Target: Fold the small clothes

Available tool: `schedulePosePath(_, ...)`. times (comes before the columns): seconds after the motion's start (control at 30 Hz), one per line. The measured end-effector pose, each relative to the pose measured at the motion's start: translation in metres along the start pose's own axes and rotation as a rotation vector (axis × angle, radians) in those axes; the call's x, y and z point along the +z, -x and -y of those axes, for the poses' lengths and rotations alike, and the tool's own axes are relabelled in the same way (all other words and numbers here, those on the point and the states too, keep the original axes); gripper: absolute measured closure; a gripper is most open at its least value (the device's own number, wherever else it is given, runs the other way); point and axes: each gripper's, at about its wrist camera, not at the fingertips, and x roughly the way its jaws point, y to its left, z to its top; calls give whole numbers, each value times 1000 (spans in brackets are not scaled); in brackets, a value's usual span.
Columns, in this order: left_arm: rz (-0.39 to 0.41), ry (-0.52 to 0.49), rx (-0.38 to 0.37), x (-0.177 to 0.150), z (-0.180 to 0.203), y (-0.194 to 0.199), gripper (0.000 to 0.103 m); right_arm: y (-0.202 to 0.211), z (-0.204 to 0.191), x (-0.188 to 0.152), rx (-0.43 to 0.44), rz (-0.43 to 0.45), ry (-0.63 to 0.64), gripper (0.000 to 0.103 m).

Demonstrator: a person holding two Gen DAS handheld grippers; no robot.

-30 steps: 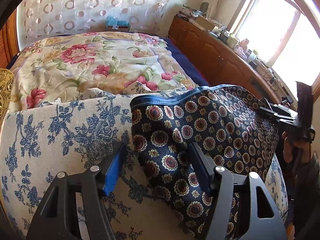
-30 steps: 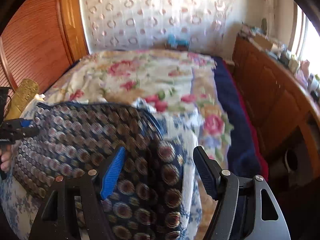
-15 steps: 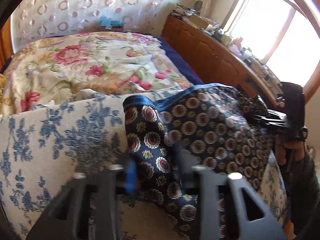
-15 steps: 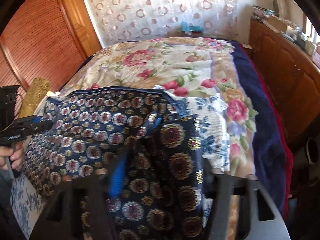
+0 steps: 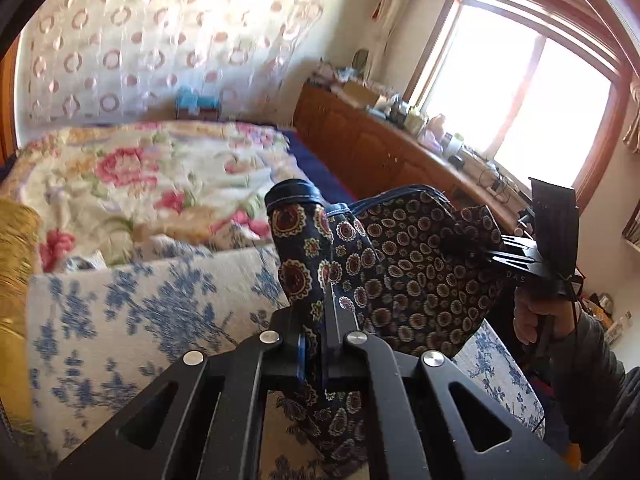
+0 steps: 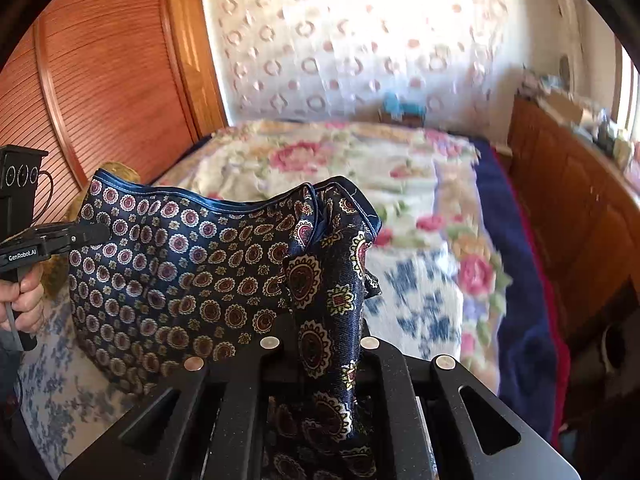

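Observation:
A navy garment (image 5: 412,272) printed with round medallions and edged in blue hangs stretched between both grippers, lifted off the bed. My left gripper (image 5: 320,320) is shut on one bunched end, fabric draped over its fingers. In the right wrist view the garment (image 6: 180,272) spreads leftward to the left gripper (image 6: 102,232). My right gripper (image 6: 324,320) has its jaws closing on the other bunched end, the cloth pinched between them and hiding the pads. The right gripper (image 5: 476,250) also shows in the left wrist view, held by a hand (image 5: 528,316).
A white cloth with blue flowers (image 5: 140,300) lies beneath the garment. Behind it, a rose-patterned quilt (image 5: 140,168) covers the bed. A wooden cabinet (image 5: 360,140) with clutter runs along the right under a bright window (image 5: 520,100). A slatted wooden door (image 6: 100,80) stands on the left.
Both grippers went from open around the flat garment to shut on it. Both have risen, so the garment now hangs between them off the blue-flowered cloth.

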Motion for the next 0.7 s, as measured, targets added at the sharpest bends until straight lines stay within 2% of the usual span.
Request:
schedulePosePath(0.13,72,-10,41,3,-1,34,98,17,-23,12,-9,68,57,94)
schedulePosePath(0.33,187,-6,107,-3,-15,94,98,27,-56,34,27,137,123,94)
schedulePosePath(0.53,273,56,199,-21,-54,154,98,15,-110,69,95,181,242,94)
schedulePosePath(0.7,333,139,295,-43,-94,188,98,-15,-164,101,161,199,371,94)
